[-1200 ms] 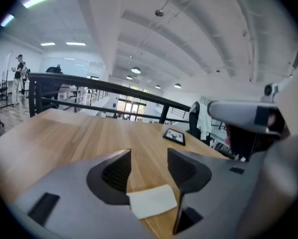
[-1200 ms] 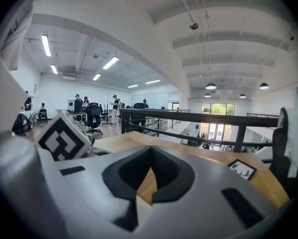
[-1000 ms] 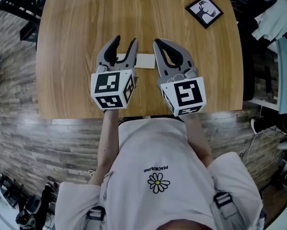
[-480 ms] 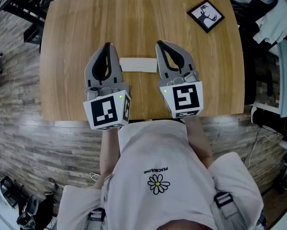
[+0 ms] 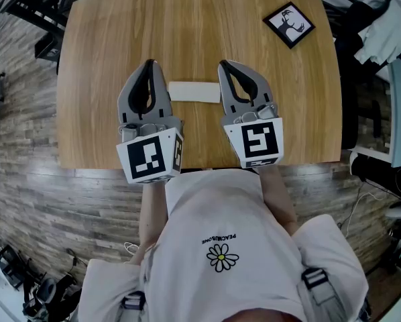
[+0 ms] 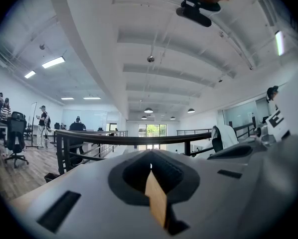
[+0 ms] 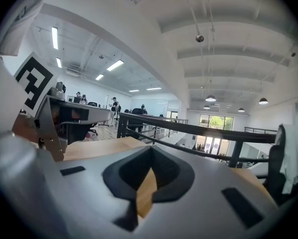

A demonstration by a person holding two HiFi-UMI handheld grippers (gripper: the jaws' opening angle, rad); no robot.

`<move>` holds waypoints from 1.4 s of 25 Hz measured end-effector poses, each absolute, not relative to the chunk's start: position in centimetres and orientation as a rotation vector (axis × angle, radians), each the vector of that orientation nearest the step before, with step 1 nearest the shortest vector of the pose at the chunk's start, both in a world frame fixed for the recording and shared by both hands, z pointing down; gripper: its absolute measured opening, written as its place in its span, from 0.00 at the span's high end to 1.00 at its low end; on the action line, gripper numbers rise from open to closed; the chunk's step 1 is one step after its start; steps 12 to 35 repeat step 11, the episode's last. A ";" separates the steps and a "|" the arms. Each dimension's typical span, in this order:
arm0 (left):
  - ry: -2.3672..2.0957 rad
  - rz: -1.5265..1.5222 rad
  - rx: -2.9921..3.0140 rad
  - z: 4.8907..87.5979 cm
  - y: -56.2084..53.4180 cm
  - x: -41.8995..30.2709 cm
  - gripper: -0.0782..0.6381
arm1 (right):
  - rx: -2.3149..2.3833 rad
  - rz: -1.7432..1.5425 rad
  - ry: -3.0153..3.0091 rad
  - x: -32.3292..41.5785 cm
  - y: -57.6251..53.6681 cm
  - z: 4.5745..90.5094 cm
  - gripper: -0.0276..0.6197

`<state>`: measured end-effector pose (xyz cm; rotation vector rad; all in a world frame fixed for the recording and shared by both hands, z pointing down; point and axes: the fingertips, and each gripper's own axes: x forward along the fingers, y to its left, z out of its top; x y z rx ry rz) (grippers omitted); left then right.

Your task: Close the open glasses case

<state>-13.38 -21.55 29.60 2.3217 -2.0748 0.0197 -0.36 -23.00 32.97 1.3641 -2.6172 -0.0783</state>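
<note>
**Honey wood, grey tools, black-and-white prints**

The bench (image 5: 120, 32) is a warm honey-brown wood with fine grain. Near its middle the glasses case (image 5: 194, 91) looks white, perhaps pale cream; the head view shows it too small to tell which. The left tool (image 5: 150, 64) and right tool (image 5: 224, 64) share light grey shells with black inner linings. Their rear faces are white, printed with bold black square markers. At the bench's far right corner a framed picture (image 5: 289, 24) has a black border around a white ground with a black antlered figure. The floor (image 5: 26, 180) shows grey-brown planks in a staggered pattern. The shirt (image 5: 214, 206) is white, with a daisy (image 5: 220, 255) of white petals and a yellow centre.
</note>
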 end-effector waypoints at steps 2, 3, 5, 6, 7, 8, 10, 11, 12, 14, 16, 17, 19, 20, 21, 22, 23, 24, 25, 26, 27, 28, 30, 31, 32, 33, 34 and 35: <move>-2.075 0.020 2.321 29.7 -21.5 -13.4 0.87 | 1.339 -0.099 -2.614 -0.6 -22.9 32.8 0.95; -2.074 0.021 2.322 29.7 -21.5 -13.3 0.87 | 1.328 -0.109 -2.609 -0.6 -22.8 32.8 0.95; -2.074 0.023 2.323 29.7 -21.4 -13.3 0.87 | 1.317 -0.126 -2.597 -0.7 -22.7 33.0 0.95; -2.075 0.024 2.323 29.7 -21.3 -13.3 0.87 | 1.320 -0.129 -2.593 -0.8 -22.6 33.2 0.95; -2.075 0.024 2.323 29.7 -21.3 -13.3 0.87 | 1.322 -0.131 -2.590 -0.8 -22.6 33.3 0.95; -2.075 0.024 2.322 29.7 -21.3 -13.3 0.87 | 1.320 -0.134 -2.588 -0.9 -22.5 33.4 0.95; -2.075 0.024 2.321 29.7 -21.3 -13.4 0.87 | 1.311 -0.141 -2.585 -1.1 -22.5 33.4 0.95; -2.074 0.024 2.320 29.7 -21.4 -13.4 0.87 | 1.306 -0.145 -2.583 -1.1 -22.4 33.4 0.95; -2.074 0.024 2.320 29.7 -21.4 -13.4 0.87 | 1.306 -0.145 -2.583 -1.1 -22.4 33.4 0.95; -2.074 0.024 2.320 29.7 -21.4 -13.4 0.87 | 1.306 -0.145 -2.583 -1.1 -22.4 33.4 0.95; -2.074 0.024 2.320 29.7 -21.4 -13.4 0.87 | 1.306 -0.145 -2.583 -1.1 -22.4 33.4 0.95; -2.074 0.024 2.320 29.7 -21.4 -13.4 0.87 | 1.306 -0.145 -2.583 -1.1 -22.4 33.4 0.95; -2.074 0.024 2.320 29.7 -21.4 -13.4 0.87 | 1.306 -0.145 -2.583 -1.1 -22.4 33.4 0.95; -2.074 0.024 2.320 29.7 -21.4 -13.4 0.87 | 1.306 -0.145 -2.583 -1.1 -22.4 33.4 0.95; -2.074 0.024 2.320 29.7 -21.4 -13.4 0.87 | 1.306 -0.145 -2.583 -1.1 -22.4 33.4 0.95; -2.074 0.024 2.320 29.7 -21.4 -13.4 0.87 | 1.306 -0.145 -2.583 -1.1 -22.4 33.4 0.95; -2.074 0.024 2.320 29.7 -21.4 -13.4 0.87 | 1.306 -0.145 -2.583 -1.1 -22.4 33.4 0.95; -2.074 0.024 2.320 29.7 -21.4 -13.4 0.87 | 1.306 -0.145 -2.583 -1.1 -22.4 33.4 0.95; -2.074 0.024 2.320 29.7 -21.4 -13.4 0.87 | 1.306 -0.145 -2.583 -1.1 -22.4 33.4 0.95; -2.074 0.024 2.320 29.7 -21.4 -13.4 0.87 | 1.306 -0.145 -2.583 -1.1 -22.4 33.4 0.95; -2.074 0.024 2.320 29.7 -21.4 -13.4 0.87 | 1.306 -0.145 -2.583 -1.1 -22.4 33.4 0.95; -2.074 0.024 2.320 29.7 -21.4 -13.4 0.87 | 1.306 -0.145 -2.583 -1.1 -22.4 33.4 0.95; -2.074 0.024 2.320 29.7 -21.4 -13.4 0.87 | 1.306 -0.145 -2.583 -1.1 -22.4 33.4 0.95; -2.074 0.024 2.320 29.7 -21.4 -13.4 0.87 | 1.306 -0.145 -2.583 -1.1 -22.4 33.4 0.95; -2.074 0.024 2.320 29.7 -21.4 -13.4 0.87 | 1.306 -0.145 -2.583 -1.1 -22.4 33.4 0.95; -2.074 0.024 2.320 29.7 -21.4 -13.4 0.87 | 1.306 -0.145 -2.583 -1.1 -22.4 33.4 0.95; -2.074 0.024 2.320 29.7 -21.4 -13.4 0.87 | 1.306 -0.145 -2.583 -1.1 -22.4 33.4 0.95; -2.074 0.024 2.320 29.7 -21.4 -13.4 0.87 | 1.306 -0.145 -2.583 -1.1 -22.4 33.4 0.95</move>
